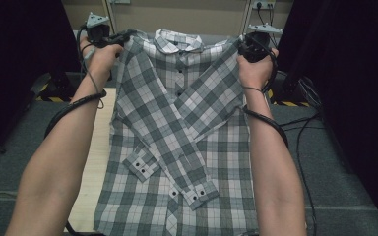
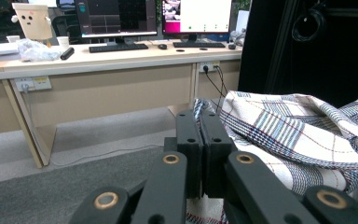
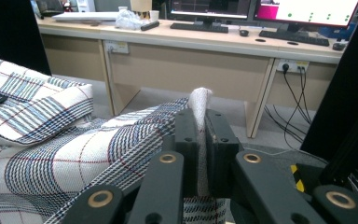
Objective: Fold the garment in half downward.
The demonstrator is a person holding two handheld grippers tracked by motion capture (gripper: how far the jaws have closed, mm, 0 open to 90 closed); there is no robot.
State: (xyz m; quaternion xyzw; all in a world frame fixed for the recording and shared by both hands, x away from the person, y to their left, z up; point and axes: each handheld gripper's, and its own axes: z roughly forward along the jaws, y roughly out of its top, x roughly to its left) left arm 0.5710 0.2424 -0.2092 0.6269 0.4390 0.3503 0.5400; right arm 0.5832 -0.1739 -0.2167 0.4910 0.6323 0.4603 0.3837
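We hold the checked shirt [image 1: 177, 147] by its two shoulders, front up with the buttons [image 1: 179, 72] done and both sleeves folded across the chest so the cuffs [image 1: 142, 164] cross low on the body. Our left gripper [image 1: 123, 38] has its jaws pressed together on the fabric at the left shoulder seam, and our right gripper [image 1: 242, 46] is clamped the same way on the right shoulder, where a pinch of cloth sticks up between the pads [image 3: 221, 140]. The shirt's lower part lies over the pale wooden board [image 1: 96, 162] and the grey mat [image 1: 334, 182] that covers the table. Cables [image 1: 305, 123] trail across the mat to our right, near the shirt's edge but apart from it. Black curtains [image 1: 19, 49] close in both sides. Past the table stands a long desk [image 2: 98, 60] with monitors [image 2: 116, 16], keyboards [image 2: 119, 47] and a wall socket [image 2: 208, 66], well clear of our grip.
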